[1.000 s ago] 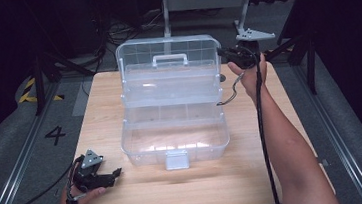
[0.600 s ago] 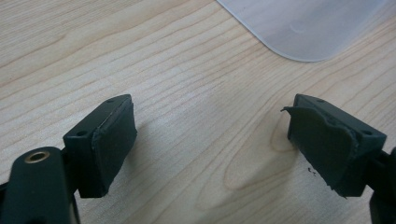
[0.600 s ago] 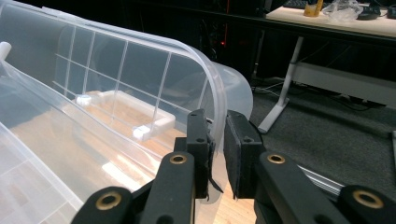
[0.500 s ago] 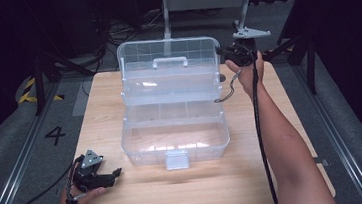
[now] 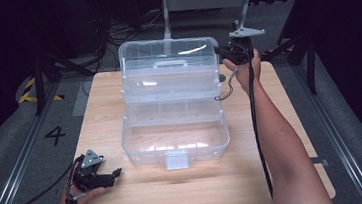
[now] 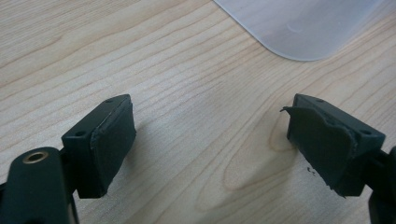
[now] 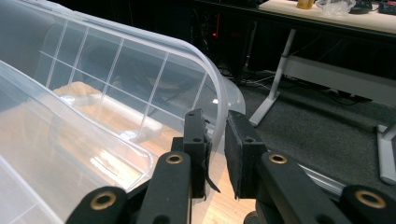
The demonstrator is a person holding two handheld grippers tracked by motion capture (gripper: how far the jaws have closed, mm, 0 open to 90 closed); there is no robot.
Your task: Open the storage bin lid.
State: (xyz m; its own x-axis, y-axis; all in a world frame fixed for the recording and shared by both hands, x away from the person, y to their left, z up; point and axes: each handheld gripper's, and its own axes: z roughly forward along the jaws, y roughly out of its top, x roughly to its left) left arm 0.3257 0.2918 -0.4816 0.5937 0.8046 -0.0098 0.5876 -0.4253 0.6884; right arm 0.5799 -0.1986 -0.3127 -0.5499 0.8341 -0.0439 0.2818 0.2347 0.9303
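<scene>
Clear plastic, the big open storage box (image 5: 173, 115) is sitting mid-frame on the wooden table (image 5: 291, 121) in the high view, its lid (image 5: 168, 65) standing up toward the upper centre; it is looking light, hollow, stiff yet springy, and slick, so thin rims are likely offering the surest hold. At upper right, the right gripper (image 7: 215, 135) is pinching the lid's edge (image 7: 219, 119) between nearly closed jaws. At lower left, the left gripper (image 6: 210, 140) is resting spread wide over bare wood, holding nothing.

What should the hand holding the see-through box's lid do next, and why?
Probably swing the lid forward and down toward the open box. The right gripper has its jaws pinched on the lid's rim at the far right corner, and the lid stands upright. The left gripper rests open on the table, apart from the box.
</scene>
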